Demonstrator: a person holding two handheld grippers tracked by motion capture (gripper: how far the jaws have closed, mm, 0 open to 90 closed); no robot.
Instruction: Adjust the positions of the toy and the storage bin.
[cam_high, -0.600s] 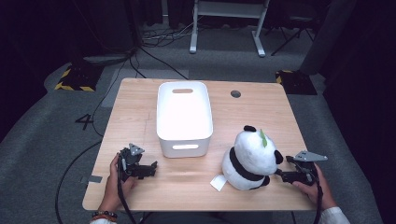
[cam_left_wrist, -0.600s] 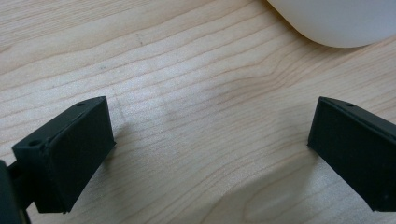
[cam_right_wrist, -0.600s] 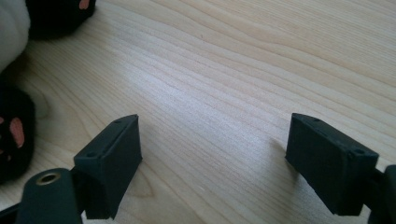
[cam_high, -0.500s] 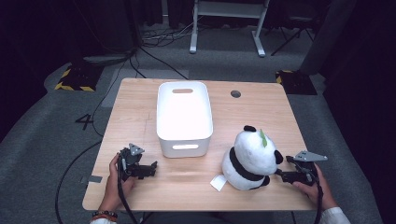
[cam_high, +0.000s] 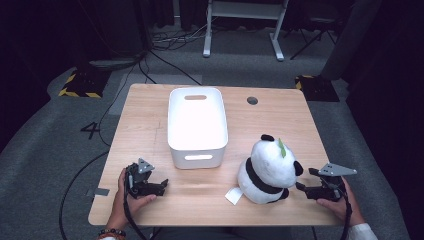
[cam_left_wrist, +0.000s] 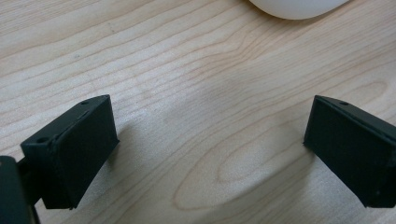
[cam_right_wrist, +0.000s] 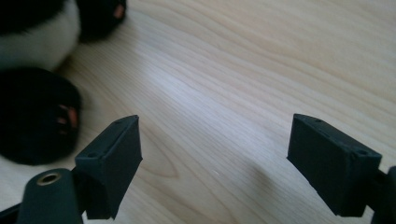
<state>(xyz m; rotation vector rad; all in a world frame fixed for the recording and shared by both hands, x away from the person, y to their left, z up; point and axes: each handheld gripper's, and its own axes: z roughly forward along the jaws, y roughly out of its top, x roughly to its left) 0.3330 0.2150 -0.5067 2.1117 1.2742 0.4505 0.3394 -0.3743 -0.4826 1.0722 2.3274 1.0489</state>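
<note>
A black and white panda plush (cam_high: 270, 167) with a green leaf on its head sits upright at the front right of the wooden table (cam_high: 280, 115). A white tag (cam_high: 233, 195) lies at its left foot. My right gripper (cam_high: 304, 180) rests on the table just right of the panda and is open. In the right gripper view, my right gripper (cam_right_wrist: 215, 149) has only bare wood between its jaws, with the panda's paw (cam_right_wrist: 32, 116) off to the left. My left gripper (cam_high: 161, 186) lies open at the front left, and in its own view (cam_left_wrist: 210, 140) nothing is between the jaws.
A white plastic bin (cam_high: 198, 157) with handle slots stands mid-table, beyond and right of my left gripper; its rounded base (cam_left_wrist: 294, 7) shows in the left gripper view. A round cable hole (cam_high: 252, 100) is at the back right. Cables and stand legs lie on the floor beyond.
</note>
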